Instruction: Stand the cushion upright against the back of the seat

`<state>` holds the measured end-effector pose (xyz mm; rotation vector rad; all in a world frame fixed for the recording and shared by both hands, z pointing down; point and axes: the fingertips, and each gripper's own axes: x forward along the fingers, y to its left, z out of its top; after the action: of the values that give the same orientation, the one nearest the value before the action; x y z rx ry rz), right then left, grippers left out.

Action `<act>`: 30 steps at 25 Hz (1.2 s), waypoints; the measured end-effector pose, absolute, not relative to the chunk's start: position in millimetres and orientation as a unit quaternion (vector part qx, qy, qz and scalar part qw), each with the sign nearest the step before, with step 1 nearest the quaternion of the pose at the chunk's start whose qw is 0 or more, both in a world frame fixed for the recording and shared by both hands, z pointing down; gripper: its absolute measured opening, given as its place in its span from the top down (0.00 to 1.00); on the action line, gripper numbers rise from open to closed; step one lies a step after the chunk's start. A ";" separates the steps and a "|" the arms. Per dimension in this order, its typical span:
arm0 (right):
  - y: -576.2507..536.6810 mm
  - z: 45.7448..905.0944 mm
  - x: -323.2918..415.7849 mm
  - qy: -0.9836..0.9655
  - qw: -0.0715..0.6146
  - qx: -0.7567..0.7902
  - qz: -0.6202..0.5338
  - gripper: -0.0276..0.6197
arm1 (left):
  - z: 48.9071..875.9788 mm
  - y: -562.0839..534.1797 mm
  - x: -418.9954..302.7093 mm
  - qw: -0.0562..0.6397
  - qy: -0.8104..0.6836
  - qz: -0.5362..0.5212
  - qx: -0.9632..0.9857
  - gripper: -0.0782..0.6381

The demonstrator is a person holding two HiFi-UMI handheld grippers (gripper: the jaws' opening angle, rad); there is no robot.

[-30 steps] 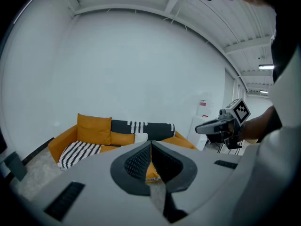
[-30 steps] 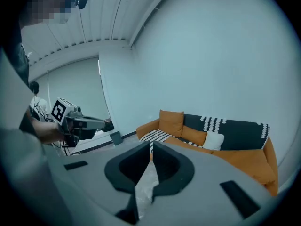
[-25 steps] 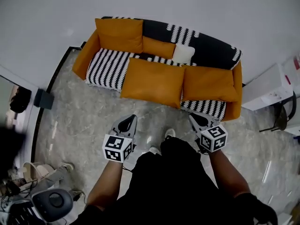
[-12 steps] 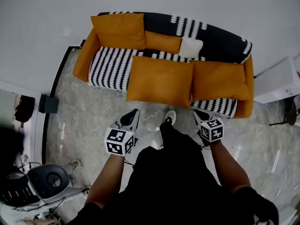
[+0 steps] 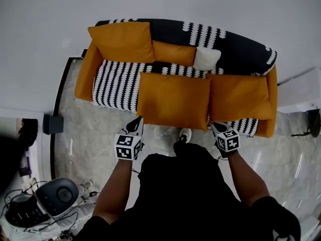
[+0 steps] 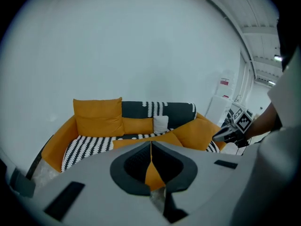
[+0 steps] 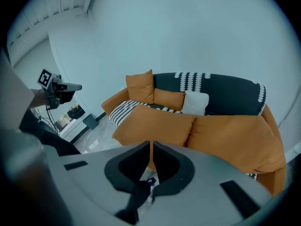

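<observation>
The fingers (image 6: 135,164) of my left gripper (image 5: 137,120) are pressing together tip to tip, clenched on nothing. Only orange fabric is showing through the slit behind them. The fingers (image 7: 127,168) of my right gripper (image 5: 215,125) are clenched the same way, also empty.

I am holding both grippers out in front of me, tilting downward. The left one is hanging just short of the front left corner of the cushion (image 5: 173,100). The right one is hanging near the front edge, where that cushion is meeting its neighbour. Neither is touching fabric.

The cushion, a big orange square, is lying flat across the middle of the striped seat (image 5: 115,77), with its front edge reaching past the seat's front. A second large orange cushion (image 5: 239,97) is lying flat on its right, touching it.

Three more are resting against the black-and-white back (image 5: 238,51):
- a tall orange cushion (image 5: 122,41) is standing upright at the left end;
- a low orange bolster (image 5: 174,53) is sitting in the middle;
- a small white pillow (image 5: 206,58) is sitting just beside the bolster.

The sofa (image 5: 84,77), with its orange arms, is standing against a white wall (image 5: 200,4) on a grey marbled floor (image 5: 75,134). My shoe (image 5: 184,134) is showing between the two grippers, close to the sofa's front. A small black box (image 5: 52,124) is sitting on the floor off to the left. Nearer me on that side, a grey round-topped device (image 5: 56,197) is lying among cables. A white cabinet (image 5: 301,87) is standing at the far right.
</observation>
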<state>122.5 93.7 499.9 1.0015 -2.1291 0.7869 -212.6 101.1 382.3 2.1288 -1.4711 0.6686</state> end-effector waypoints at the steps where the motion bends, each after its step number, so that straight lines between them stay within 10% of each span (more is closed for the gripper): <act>1: 86.9 506.7 121.3 -0.813 0.331 0.376 0.297 0.89 | 387.5 91.8 -216.7 0.235 -0.539 0.245 0.771 0.87; 16: 108.8 630.5 110.7 -0.753 0.439 0.370 0.322 0.80 | 561.6 104.7 -272.6 0.289 -0.471 0.355 0.754 0.86; 30: 141.5 738.2 128.8 -0.677 0.490 0.432 0.338 0.71 | 729.7 160.1 -343.6 0.366 -0.453 0.410 0.702 0.66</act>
<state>128.8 141.5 738.2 1.0504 -1.6456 0.8201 -343.6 160.1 729.7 1.8051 -1.1652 1.0531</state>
